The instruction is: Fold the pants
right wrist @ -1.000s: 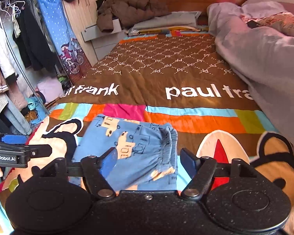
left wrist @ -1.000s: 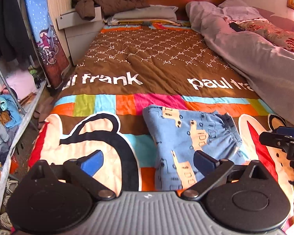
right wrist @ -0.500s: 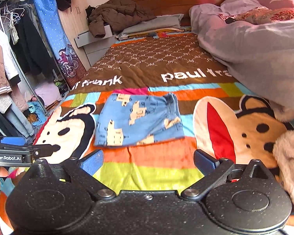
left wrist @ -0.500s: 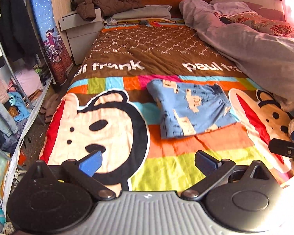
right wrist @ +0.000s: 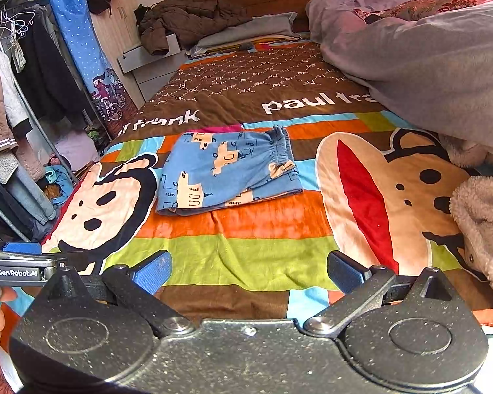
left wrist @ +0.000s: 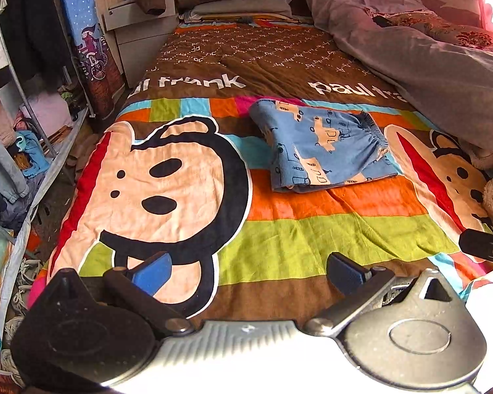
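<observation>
Blue cotton pants with a cream vehicle print lie folded into a compact rectangle on the bright cartoon-monkey fleece blanket, straddling the orange stripe just below the brown "paul frank" band. Elastic waistband is gathered along the right edge, stacked layers show at the near edge, so the fold looks finished and squared. Left gripper hangs near the foot of the bed, blue pads spread wide, nothing between them, well apart from the pants. Right gripper is the same: fingers spread, empty, low over the brown and green stripes. From the right view the pants sit flat with no loose leg sticking out. My read: both tools are parked clear so the bundle isn't disturbed; task looks done or at final check. Crumpled grey duvet is heaped on the right side of the bed, well apart from the pants, so no snag risk.
</observation>
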A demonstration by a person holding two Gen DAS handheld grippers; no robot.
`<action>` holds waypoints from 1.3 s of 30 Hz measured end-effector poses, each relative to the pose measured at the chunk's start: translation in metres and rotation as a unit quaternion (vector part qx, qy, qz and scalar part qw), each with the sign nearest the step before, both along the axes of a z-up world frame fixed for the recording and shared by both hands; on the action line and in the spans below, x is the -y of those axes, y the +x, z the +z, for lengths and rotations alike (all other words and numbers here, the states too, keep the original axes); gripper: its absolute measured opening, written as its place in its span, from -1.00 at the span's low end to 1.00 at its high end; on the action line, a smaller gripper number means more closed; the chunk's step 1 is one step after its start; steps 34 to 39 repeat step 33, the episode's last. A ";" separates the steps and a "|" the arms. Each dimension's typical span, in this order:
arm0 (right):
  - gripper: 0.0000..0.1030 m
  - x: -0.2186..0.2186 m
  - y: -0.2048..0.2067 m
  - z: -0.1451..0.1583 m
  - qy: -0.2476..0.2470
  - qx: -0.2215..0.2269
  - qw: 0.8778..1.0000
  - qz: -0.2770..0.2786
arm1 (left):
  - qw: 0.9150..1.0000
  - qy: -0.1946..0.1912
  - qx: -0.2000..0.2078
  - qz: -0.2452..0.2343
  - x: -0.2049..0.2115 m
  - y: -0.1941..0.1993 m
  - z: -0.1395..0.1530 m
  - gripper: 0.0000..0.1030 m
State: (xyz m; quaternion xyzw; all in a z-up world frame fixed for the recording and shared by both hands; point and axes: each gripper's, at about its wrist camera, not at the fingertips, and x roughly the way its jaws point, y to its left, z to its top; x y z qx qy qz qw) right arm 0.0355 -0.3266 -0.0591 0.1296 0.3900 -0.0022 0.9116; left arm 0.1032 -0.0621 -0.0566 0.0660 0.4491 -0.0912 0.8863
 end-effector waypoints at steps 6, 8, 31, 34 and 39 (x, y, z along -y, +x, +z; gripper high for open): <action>0.95 0.001 0.001 -0.005 0.001 -0.002 1.000 0.001 | 1.000 0.003 -0.001 -0.005 0.001 0.002 -0.003 0.99; 0.95 0.001 0.002 -0.005 0.000 -0.003 1.000 0.001 | 1.000 0.003 -0.002 -0.005 0.001 0.003 -0.003 0.99; 0.95 -0.003 0.010 -0.014 0.005 -0.018 1.000 0.007 | 1.000 0.017 -0.003 -0.026 0.005 0.006 -0.012 0.99; 0.95 -0.003 0.010 -0.015 0.004 -0.020 1.000 0.007 | 1.000 0.017 -0.003 -0.025 0.005 0.007 -0.013 0.99; 0.95 -0.003 0.010 -0.015 0.004 -0.020 1.000 0.007 | 1.000 0.017 -0.003 -0.025 0.005 0.007 -0.013 0.99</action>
